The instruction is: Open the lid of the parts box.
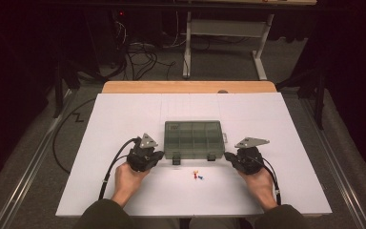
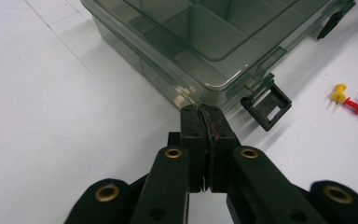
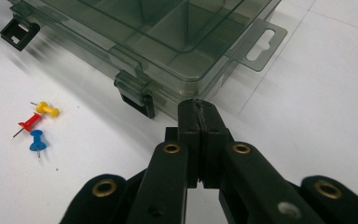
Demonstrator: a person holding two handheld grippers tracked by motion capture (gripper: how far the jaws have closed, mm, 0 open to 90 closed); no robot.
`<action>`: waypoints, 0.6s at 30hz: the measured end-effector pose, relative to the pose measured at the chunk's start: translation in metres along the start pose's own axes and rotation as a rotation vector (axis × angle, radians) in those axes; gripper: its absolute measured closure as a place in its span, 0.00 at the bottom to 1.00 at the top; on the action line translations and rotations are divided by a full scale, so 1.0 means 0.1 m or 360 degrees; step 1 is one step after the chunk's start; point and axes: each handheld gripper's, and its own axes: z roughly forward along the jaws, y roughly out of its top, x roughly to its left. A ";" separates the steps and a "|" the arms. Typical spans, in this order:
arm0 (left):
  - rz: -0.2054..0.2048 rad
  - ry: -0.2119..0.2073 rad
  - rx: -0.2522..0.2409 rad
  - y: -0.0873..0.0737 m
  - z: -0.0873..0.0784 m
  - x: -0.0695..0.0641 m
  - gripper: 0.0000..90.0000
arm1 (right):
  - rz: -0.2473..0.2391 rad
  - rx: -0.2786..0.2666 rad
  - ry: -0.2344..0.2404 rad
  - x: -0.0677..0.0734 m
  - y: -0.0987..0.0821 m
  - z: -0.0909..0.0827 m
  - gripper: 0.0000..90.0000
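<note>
A smoky clear compartment box (image 1: 194, 138) lies closed on the white table, its two latches (image 1: 176, 159) hanging unfastened at the near side. Three push pins, yellow (image 1: 195, 172), red and blue (image 1: 201, 178), lie just in front of it. My left gripper (image 1: 160, 154) rests by the box's near left corner (image 2: 214, 84), jaws shut with nothing between them. My right gripper (image 1: 227, 155) sits at the near right corner (image 3: 186, 88), jaws pressed together and empty. In the left gripper view the pins (image 2: 349, 103) lie to the right; in the right gripper view the pins (image 3: 35, 126) lie to the left.
The white board (image 1: 124, 119) covers a wooden table whose far edge (image 1: 186, 87) shows. A hang tab (image 3: 261, 44) sticks out from the box's right side. Cables trail from both grippers toward the near edge. Beyond the table stand desk legs and floor cables.
</note>
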 end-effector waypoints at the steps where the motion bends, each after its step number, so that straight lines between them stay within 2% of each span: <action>1: 0.0002 0.0000 0.0000 0.00 0.00 0.00 0.96 | 0.0002 -0.0002 -0.0002 0.00 0.00 0.00 1.00; 8: 0.0003 0.0012 -0.0025 0.00 -0.01 -0.01 0.92 | 0.0014 -0.0035 0.0000 0.01 0.01 -0.01 1.00; 14: 0.0042 0.0043 -0.0030 0.02 -0.02 -0.03 0.88 | 0.0025 -0.0053 -0.0003 0.00 0.04 -0.01 1.00; 18: 0.0040 0.0057 -0.0040 0.03 -0.02 -0.03 0.83 | 0.0025 -0.0061 -0.0001 0.00 0.04 -0.02 1.00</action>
